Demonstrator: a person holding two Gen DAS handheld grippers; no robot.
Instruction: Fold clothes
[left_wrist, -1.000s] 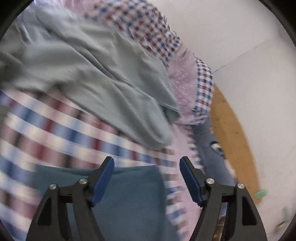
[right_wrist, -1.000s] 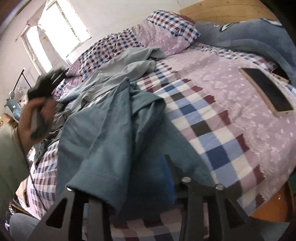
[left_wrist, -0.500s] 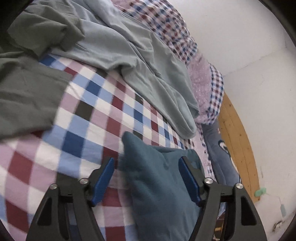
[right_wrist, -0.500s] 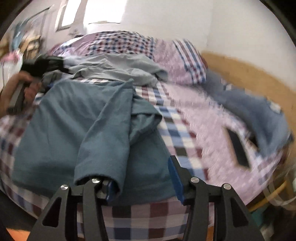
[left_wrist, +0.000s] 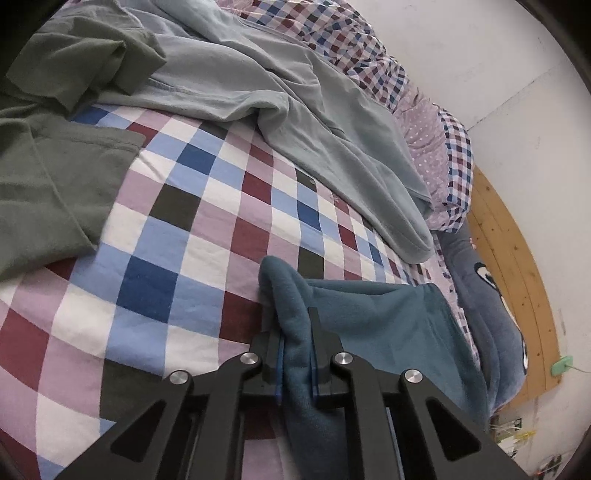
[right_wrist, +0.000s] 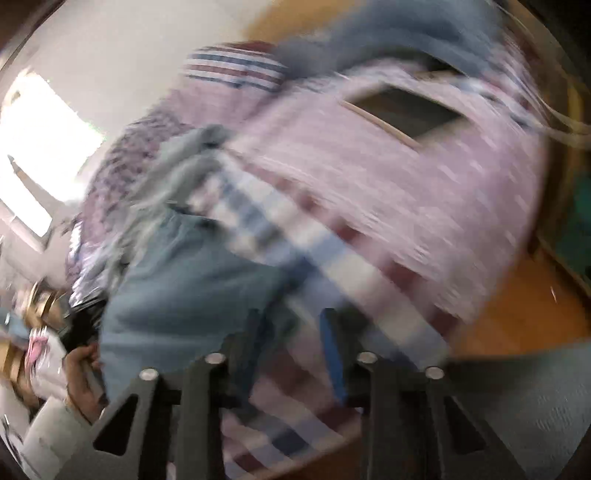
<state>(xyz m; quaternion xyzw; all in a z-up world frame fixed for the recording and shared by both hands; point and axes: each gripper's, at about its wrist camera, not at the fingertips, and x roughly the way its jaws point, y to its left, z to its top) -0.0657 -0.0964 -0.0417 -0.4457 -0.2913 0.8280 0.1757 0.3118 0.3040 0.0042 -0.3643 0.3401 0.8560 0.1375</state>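
Note:
A teal fleece garment (left_wrist: 388, 317) lies on the checked bedsheet (left_wrist: 166, 240). My left gripper (left_wrist: 295, 325) is closing, and its pads pinch a raised fold at the garment's corner. The right wrist view is badly blurred. In it the same teal garment (right_wrist: 184, 288) spreads to the left. My right gripper (right_wrist: 291, 325) hovers at its edge, jaws closing but still apart. Its left finger overlaps the cloth's edge, and only checked sheet shows in the gap. A person's hand (right_wrist: 81, 369) holds the left gripper's handle at the lower left.
A pale blue-grey garment (left_wrist: 295, 110) and an olive green one (left_wrist: 55, 166) lie crumpled further up the bed. A dotted pillow (left_wrist: 436, 147), a blue plush (left_wrist: 491, 314) and a wooden headboard (left_wrist: 509, 258) line the right. A dark flat device (right_wrist: 402, 110) rests on the sheet.
My left gripper came down over the teal corner and its jaws closed onto the fold. The right gripper swung and rolled, so its view now tilts and blurs; its jaws narrowed.

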